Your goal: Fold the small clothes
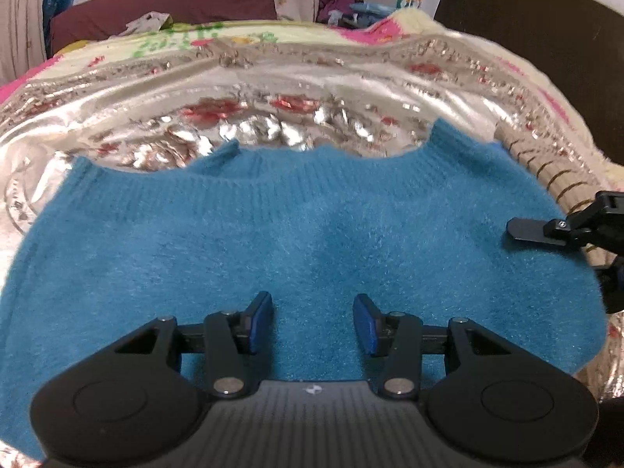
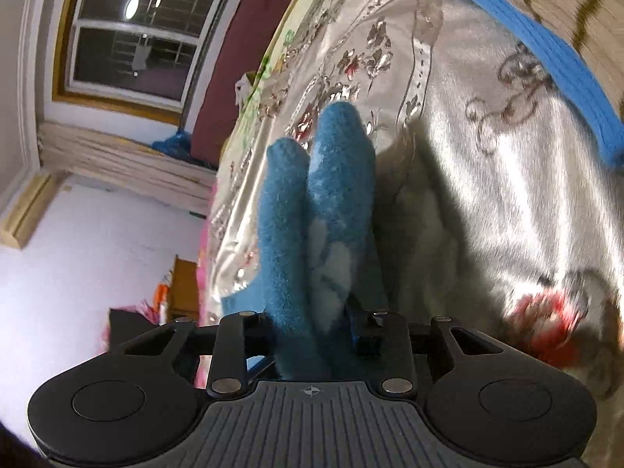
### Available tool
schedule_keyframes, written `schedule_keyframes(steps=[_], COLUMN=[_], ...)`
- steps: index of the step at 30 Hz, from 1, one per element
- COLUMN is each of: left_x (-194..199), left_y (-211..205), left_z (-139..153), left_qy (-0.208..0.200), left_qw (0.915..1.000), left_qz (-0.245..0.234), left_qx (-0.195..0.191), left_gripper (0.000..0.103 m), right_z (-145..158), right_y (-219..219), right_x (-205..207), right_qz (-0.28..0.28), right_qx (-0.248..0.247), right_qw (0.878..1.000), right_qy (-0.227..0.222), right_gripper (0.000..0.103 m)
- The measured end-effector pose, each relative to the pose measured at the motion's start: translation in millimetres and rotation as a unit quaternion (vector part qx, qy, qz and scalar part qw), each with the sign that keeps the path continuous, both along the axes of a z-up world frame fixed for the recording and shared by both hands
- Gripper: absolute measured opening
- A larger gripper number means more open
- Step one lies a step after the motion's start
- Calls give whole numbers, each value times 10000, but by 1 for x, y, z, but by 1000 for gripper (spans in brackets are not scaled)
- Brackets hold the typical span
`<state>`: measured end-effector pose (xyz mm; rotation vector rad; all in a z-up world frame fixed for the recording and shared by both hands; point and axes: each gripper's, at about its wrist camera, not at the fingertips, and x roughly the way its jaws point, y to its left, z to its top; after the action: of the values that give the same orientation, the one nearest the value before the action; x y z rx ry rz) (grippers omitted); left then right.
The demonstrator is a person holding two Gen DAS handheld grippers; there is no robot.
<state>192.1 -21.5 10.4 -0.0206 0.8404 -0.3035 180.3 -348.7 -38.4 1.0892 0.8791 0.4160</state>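
Sweater (image 1: 296, 234) lies flat on the bed's silver cover (image 1: 117, 117); my left gripper (image 1: 314, 321) fingers gape wide, my right gripper (image 2: 312, 335) pinches its edge.

Sweater (image 1: 296, 241) teal-blue, fuzzy; bedspread (image 1: 117, 117) silver satin, red floral; striped garment (image 1: 561, 183) beige, brown stripes.

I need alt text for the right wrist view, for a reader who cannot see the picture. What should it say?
The right gripper is shut on a bunched fold of a fuzzy blue sweater, which stands up between its fingers. Behind it lies a shiny silver floral bedcover, with a window at the upper left.
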Motion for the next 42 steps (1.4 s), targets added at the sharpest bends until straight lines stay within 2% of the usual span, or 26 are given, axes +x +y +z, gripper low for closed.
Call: schedule_keyframes(steps=[4, 6, 9, 16, 19, 23, 29, 34, 39, 42], left_x=[-15, -13, -10, -18, -28, -29, -39, -45, -47, -54], left_y=[21, 33, 46, 59, 72, 100, 131, 148, 157, 164], left_z=[7, 1, -13, -13, -4, -9, -12, -19, -25, -23], left_qy=[-432, -344, -138, -244, -532, -435, -365, -294, -261, -234], left_qw=[9985, 9984, 9992, 9991, 9977, 9966, 9937, 9905, 9879, 9861], left_qz=[104, 236, 336, 327, 423, 671, 909, 1071, 1122, 1160], left_qx=[326, 384, 145, -100, -5, -187, -549, -806, -1035, -1166], left_gripper=[49, 49, 50, 50, 50, 50, 50, 50, 50, 50], right_z=[2, 5, 13, 42, 48, 53, 48, 31, 22, 25], right_y=[5, 9, 22, 81, 107, 143, 208, 261, 295, 306], right_x=[-2, -1, 7, 35, 46, 60, 80, 92, 103, 108], right_qz=[-158, -240, -304, -77, 66, 356, 809, 1058, 1187, 1268], right_qx=[242, 385, 563, 714, 830, 916, 828, 605, 153, -106], right_qw=[9996, 9989, 9979, 9973, 9963, 9949, 9932, 9925, 9926, 9916], right_qy=[64, 74, 45, -164, -205, -233, -128, 89, 223, 248], right_gripper=[30, 30, 29, 29, 29, 29, 29, 29, 30, 34])
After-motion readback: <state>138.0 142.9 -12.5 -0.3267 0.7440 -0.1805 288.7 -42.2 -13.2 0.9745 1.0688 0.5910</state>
